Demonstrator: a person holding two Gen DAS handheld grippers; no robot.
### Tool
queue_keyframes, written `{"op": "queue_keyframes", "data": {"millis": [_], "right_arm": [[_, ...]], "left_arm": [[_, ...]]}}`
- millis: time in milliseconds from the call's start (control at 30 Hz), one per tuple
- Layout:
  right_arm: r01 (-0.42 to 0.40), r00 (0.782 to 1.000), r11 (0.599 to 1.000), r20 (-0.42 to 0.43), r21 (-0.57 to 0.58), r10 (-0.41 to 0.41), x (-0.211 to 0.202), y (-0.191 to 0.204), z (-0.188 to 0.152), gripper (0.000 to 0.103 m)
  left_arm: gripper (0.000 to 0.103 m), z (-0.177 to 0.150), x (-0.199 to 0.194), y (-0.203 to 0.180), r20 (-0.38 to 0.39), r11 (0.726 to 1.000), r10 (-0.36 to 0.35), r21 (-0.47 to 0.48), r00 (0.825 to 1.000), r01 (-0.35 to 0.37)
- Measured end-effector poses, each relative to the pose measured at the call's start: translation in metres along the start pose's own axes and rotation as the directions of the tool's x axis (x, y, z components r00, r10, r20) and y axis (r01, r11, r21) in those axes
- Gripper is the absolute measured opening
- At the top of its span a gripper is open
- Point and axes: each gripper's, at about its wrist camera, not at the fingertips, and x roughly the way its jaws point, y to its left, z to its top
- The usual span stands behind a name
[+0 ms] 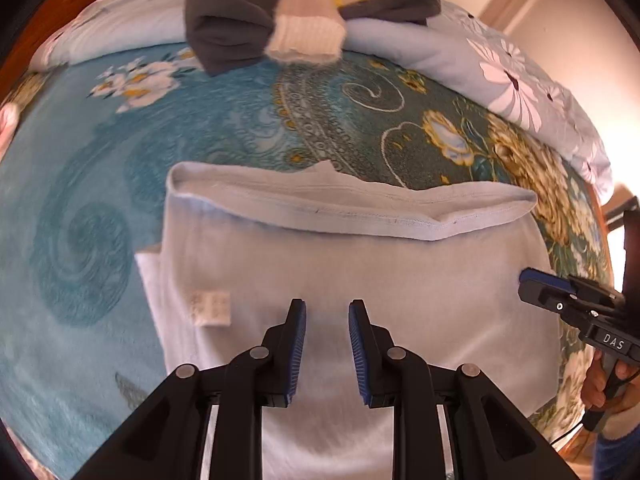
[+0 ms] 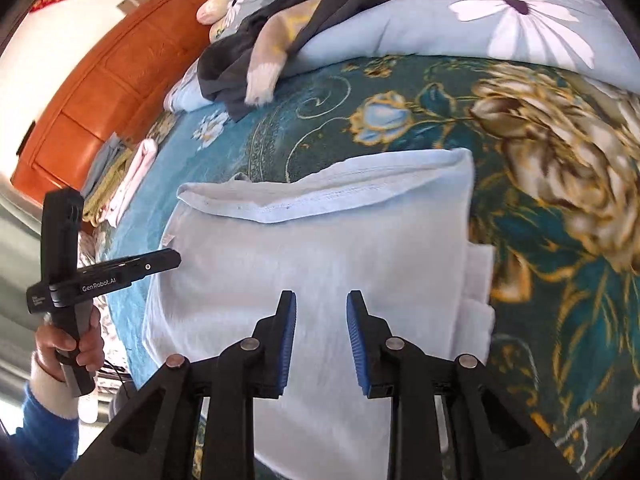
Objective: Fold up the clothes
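A folded pale blue garment [image 1: 352, 264] lies in the lower middle of both frames on the teal floral bedspread [image 1: 80, 184], its hemmed edge turned over along the top. The left claw [image 1: 327, 320] and right claw [image 2: 321, 312] both hang released above it, jaws slightly parted with nothing between them. At the upper centre, a dark, seemingly unfolded clothes pile [image 1: 256, 12] rests on a flowered quilt [image 2: 480, 28].

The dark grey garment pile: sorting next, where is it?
The dark grey garment pile lies at the far end of the bed, atop the floral duvet, beyond the folded pale blue garment.
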Motion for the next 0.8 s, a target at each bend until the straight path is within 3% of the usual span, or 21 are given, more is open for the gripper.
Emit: {"op": "queue_keyframes", "data": {"millis": [133, 267, 367, 467, 633, 767, 800], "right_arm": [[0.005, 0.998, 0.993, -0.068, -0.121, -0.013, 0.031, 0.023, 0.014, 0.027], [0.007, 0.993, 0.973, -0.110, -0.232, -0.034, 0.052, 0.036, 0.025, 0.027], [-0.018, 0.995, 0.976, -0.099, -0.219, -0.004, 0.054, 0.026, 0.039, 0.027], [0.046, 0.997, 0.981, -0.044, -0.187, -0.055, 0.053, 0.011, 0.056, 0.027], [0.016, 1.000, 0.997, 0.005, -0.078, -0.016, 0.045, -0.014, 0.076, 0.026], [0.159, 0.986, 0.985, 0.061, -0.071, -0.155, 0.033, -0.020, 0.082, 0.027], [0.152, 0.987, 0.987, 0.065, -0.055, -0.149, 0.028, -0.023, 0.081, 0.027]], "left_arm": [[0.026, 0.016, 0.013, -0.009, 0.003, 0.997, 0.028, 0.073, 1.000, -0.028], [0.026, 0.032, 0.018, 0.001, 0.025, 0.999, 0.004, 0.038, 1.000, -0.005], [0.026, 0.043, 0.016, 0.014, 0.065, 1.000, 0.010, -0.014, 0.998, -0.009], [0.026, 0.051, 0.015, 0.032, 0.079, 0.997, 0.006, -0.078, 0.997, 0.000], [0.026, 0.057, 0.017, 0.055, 0.094, 0.986, -0.001, -0.167, 0.996, 0.017], [0.028, 0.054, 0.008, 0.069, 0.113, 0.973, 0.005, -0.230, 0.994, 0.021], [0.031, 0.052, 0.005, 0.069, 0.111, 0.975, -0.005, -0.222, 0.994, 0.030]]}}
